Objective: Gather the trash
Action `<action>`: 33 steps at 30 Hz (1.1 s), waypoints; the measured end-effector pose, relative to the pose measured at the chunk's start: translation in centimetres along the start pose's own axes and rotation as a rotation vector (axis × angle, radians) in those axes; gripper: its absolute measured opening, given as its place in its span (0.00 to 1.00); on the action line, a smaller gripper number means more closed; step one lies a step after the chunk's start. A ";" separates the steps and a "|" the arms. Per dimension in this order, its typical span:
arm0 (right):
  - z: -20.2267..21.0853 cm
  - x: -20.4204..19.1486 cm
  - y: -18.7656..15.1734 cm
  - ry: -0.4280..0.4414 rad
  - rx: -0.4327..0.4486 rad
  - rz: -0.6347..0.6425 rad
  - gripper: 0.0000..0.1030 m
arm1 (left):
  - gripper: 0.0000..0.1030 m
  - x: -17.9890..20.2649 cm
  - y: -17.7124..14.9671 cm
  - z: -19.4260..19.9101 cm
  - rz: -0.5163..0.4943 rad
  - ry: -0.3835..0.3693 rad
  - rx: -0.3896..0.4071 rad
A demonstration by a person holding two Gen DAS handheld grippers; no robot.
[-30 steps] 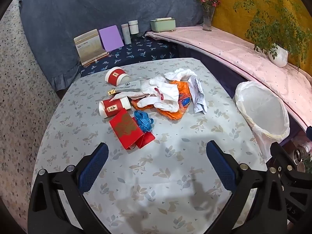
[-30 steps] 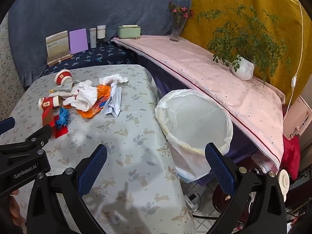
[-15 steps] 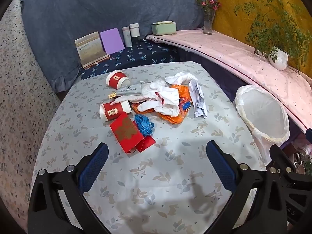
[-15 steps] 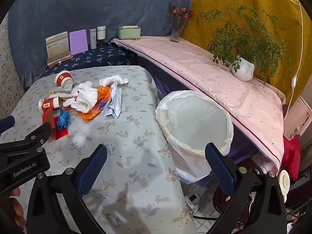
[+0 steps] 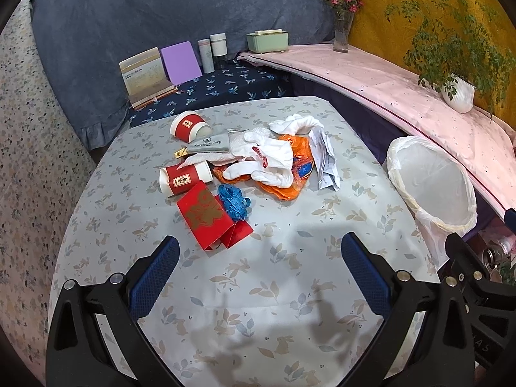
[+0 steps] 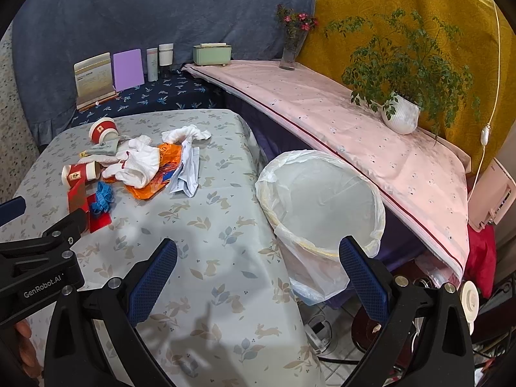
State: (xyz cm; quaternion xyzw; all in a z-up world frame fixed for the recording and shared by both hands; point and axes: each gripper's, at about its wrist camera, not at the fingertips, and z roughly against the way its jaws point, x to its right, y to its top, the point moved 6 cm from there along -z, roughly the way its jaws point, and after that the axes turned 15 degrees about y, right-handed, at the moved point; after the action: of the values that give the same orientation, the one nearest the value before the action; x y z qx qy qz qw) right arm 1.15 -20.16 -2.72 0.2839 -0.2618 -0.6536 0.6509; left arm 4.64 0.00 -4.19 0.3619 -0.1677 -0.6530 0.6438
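Blue-padded left claw (image 5: pixel 256 269) is spread wide, nothing between its pads, hovering over bare desk (image 5: pixel 258 290) cloth short of the trash pile. Right claw (image 6: pixel 258 271) also wide open and empty, over the desk's right edge with the bin ahead of it.

Trash sits clustered toward the far half of the desk:
- red envelope (image 5: pixel 206 214) nearest the left claw, lying flat
- blue tape coil (image 5: pixel 234 200) touching the envelope's right side
- paper cup (image 5: pixel 183 179) on its side, just behind the envelope
- second paper cup (image 5: pixel 188 125) tipped over at the far left of the pile
- grey packet (image 5: pixel 209 145) between the two cups
- white gloves (image 5: pixel 267 158) heaped on an orange plastic bag (image 5: pixel 296 174)
- crumpled paper (image 5: pixel 325 161) at the right end, touching the bag

White-lined bin (image 6: pixel 322 206) stands off the desk's right edge, just beside it, mouth open, inside looks empty.

Left claw body shows at the left edge of the right wrist view.
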 end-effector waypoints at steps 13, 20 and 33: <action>0.0 -0.1 0.0 -0.002 0.002 -0.003 0.93 | 0.93 0.1 -0.2 0.0 -0.007 -0.013 0.001; -0.1 -0.1 0.0 -0.003 0.004 -0.002 0.93 | 0.93 0.1 -0.5 0.0 -0.007 -0.011 -0.006; 0.1 -0.2 0.0 -0.010 0.018 -0.007 0.93 | 0.93 -0.1 -0.6 -0.2 -0.006 -0.014 -0.012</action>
State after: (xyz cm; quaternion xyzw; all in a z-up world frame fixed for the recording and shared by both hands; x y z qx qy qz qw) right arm 1.03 -19.93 -2.65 0.2873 -0.2702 -0.6548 0.6447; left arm 4.30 0.24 -4.72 0.3538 -0.1670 -0.6586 0.6428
